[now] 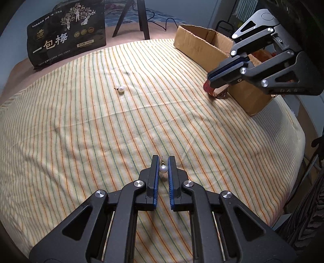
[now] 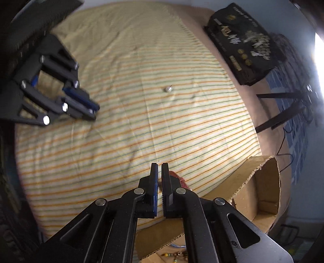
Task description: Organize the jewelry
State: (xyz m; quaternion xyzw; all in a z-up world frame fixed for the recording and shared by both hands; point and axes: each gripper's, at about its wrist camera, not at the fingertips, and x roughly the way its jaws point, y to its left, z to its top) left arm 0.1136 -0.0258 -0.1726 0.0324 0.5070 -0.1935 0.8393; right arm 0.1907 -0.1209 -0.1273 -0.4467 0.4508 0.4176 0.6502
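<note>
My left gripper (image 1: 163, 161) is shut on a pearl earring (image 1: 163, 169), held between the blue pads just above the striped cloth. A second pearl earring (image 1: 121, 89) lies loose on the cloth further back; it also shows in the right wrist view (image 2: 168, 88). My right gripper (image 2: 159, 168) is shut on a red patterned bangle (image 2: 179, 179), beside the open cardboard box (image 2: 263, 190). In the left wrist view the right gripper (image 1: 209, 80) holds the bangle (image 1: 210, 91) low against the box (image 1: 202, 45).
A black printed bag (image 1: 68, 34) stands at the back left. Tripod legs (image 1: 139, 18) and a cable lie behind the table. Beaded jewelry (image 2: 174, 256) lies inside the box. The striped cloth (image 1: 101, 131) covers the table.
</note>
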